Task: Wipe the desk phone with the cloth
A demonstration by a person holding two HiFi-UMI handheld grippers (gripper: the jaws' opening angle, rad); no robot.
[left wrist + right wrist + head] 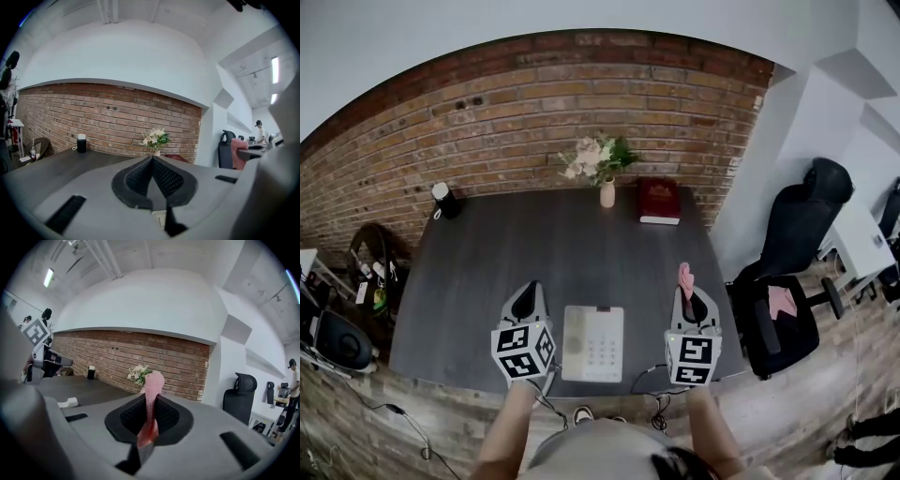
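Observation:
A cream desk phone (592,343) lies flat near the front edge of the dark desk (562,253), between my two grippers. My left gripper (525,302) hovers just left of the phone, jaws shut with nothing between them (152,161). My right gripper (685,298) is held just right of the phone and is shut on a pink cloth (685,277), which sticks up out of the jaws (151,394). A corner of the phone (68,402) shows at the left of the right gripper view.
At the back of the desk stand a vase of flowers (600,164), a dark red book (659,200) and a black cylinder with a white top (445,200). A black office chair (787,272) with a pink cloth on its seat is right of the desk. A brick wall (534,103) runs behind.

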